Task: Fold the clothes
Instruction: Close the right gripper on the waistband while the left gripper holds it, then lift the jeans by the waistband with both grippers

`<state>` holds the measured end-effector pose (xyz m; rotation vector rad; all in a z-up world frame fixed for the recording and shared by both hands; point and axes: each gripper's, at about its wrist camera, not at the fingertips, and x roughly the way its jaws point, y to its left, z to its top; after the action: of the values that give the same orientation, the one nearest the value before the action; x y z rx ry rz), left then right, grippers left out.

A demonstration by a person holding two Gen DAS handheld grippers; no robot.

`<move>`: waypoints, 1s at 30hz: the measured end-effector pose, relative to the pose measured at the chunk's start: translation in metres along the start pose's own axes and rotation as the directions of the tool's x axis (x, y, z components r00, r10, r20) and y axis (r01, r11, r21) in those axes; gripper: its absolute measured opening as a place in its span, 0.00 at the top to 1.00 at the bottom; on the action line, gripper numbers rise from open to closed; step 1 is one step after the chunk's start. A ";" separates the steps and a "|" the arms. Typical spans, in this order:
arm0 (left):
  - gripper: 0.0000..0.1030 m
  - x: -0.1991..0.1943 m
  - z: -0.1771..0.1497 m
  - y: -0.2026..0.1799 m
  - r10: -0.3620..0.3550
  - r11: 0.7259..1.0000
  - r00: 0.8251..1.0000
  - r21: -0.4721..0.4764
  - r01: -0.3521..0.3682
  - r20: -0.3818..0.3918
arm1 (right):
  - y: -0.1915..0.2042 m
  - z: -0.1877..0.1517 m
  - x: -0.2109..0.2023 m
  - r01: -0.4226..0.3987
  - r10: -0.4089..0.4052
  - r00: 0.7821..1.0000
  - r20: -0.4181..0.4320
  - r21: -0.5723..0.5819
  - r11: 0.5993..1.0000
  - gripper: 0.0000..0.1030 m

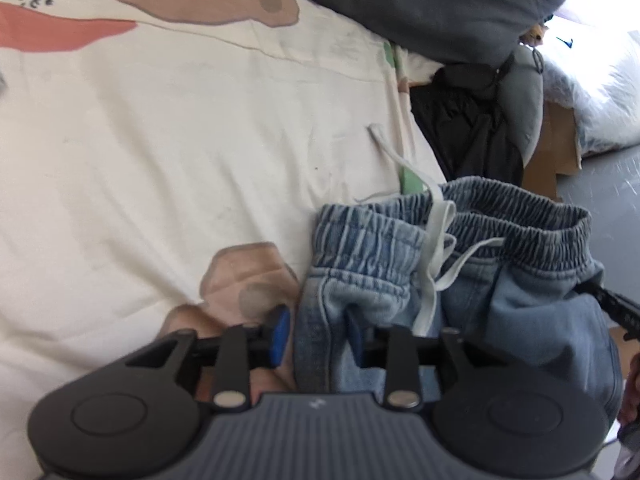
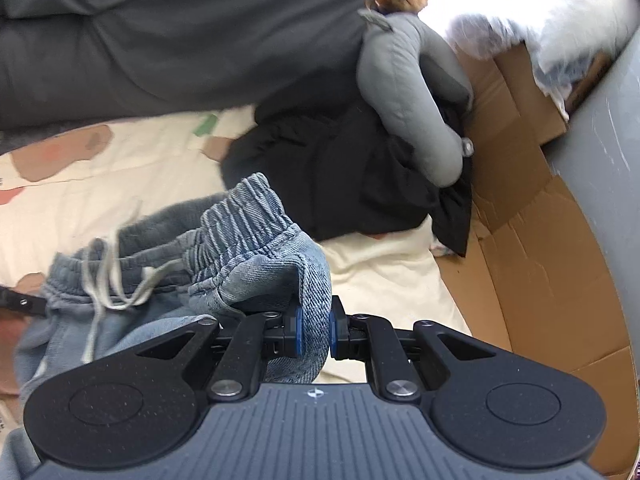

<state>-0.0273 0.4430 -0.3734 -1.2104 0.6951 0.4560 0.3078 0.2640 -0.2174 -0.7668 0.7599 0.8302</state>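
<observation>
The right tongs point(image 2: 314, 334) pinch the denim shorts point(image 2: 256, 240) at the waistband, above the bed point(image 1: 160, 140). The left tongs point(image 1: 318, 330) stand part open around the other waistband corner, not pressing it. That corner may slip free and spoil the fold.

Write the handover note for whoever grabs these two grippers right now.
Left gripper: jaws part open with a bunched edge of the denim shorts between them; the pads do not look pressed on the cloth, so do not count on that hold.
Right gripper: shut on the other edge of the shorts.
The shorts are raised at the waistband, drawstring loose, over the cream bedsheet. A black garment lies beyond, beside a cardboard box.
Done: shorts picked up by both edges.
Left: lay them flat, fold and set aside; the black garment looks unfolded.
</observation>
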 end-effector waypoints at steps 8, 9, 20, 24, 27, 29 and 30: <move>0.61 0.006 0.000 0.001 -0.052 0.998 0.999 0.019 0.052 0.001 | -0.026 0.006 0.043 0.012 -0.011 0.998 -0.061 0.015 1.000 0.89; 0.61 0.007 0.000 0.000 -0.057 0.998 0.998 0.020 0.057 -0.002 | -0.028 0.008 0.047 0.014 -0.013 0.998 -0.066 0.011 1.000 0.88; 0.87 -0.015 0.001 -0.006 -0.090 0.996 0.993 -0.002 0.090 0.075 | -0.035 0.045 0.081 0.026 -0.033 0.996 -0.079 -0.090 0.996 0.88; 0.87 -0.054 0.006 -0.010 -0.103 0.995 0.985 0.001 0.104 0.136 | -0.026 0.057 0.075 0.024 -0.030 0.999 -0.042 -0.129 0.991 0.89; 0.87 -0.079 0.014 -0.013 -0.093 0.996 0.980 0.001 0.094 0.179 | -0.017 0.069 0.070 0.012 -0.015 1.000 -0.015 -0.171 0.985 0.89; 0.87 -0.094 0.018 -0.016 -0.073 0.997 0.976 0.009 0.073 0.205 | -0.010 0.079 0.066 0.007 -0.007 1.000 0.005 -0.208 0.978 0.89; 0.87 -0.101 0.020 -0.018 -0.066 0.998 0.974 0.015 0.064 0.218 | -0.007 0.085 0.064 0.004 -0.001 1.000 0.017 -0.218 0.976 0.89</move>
<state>-0.0829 0.4609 -0.2867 -1.1516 0.4669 0.5221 0.3666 0.3524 -0.2249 -0.9548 0.6595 0.9267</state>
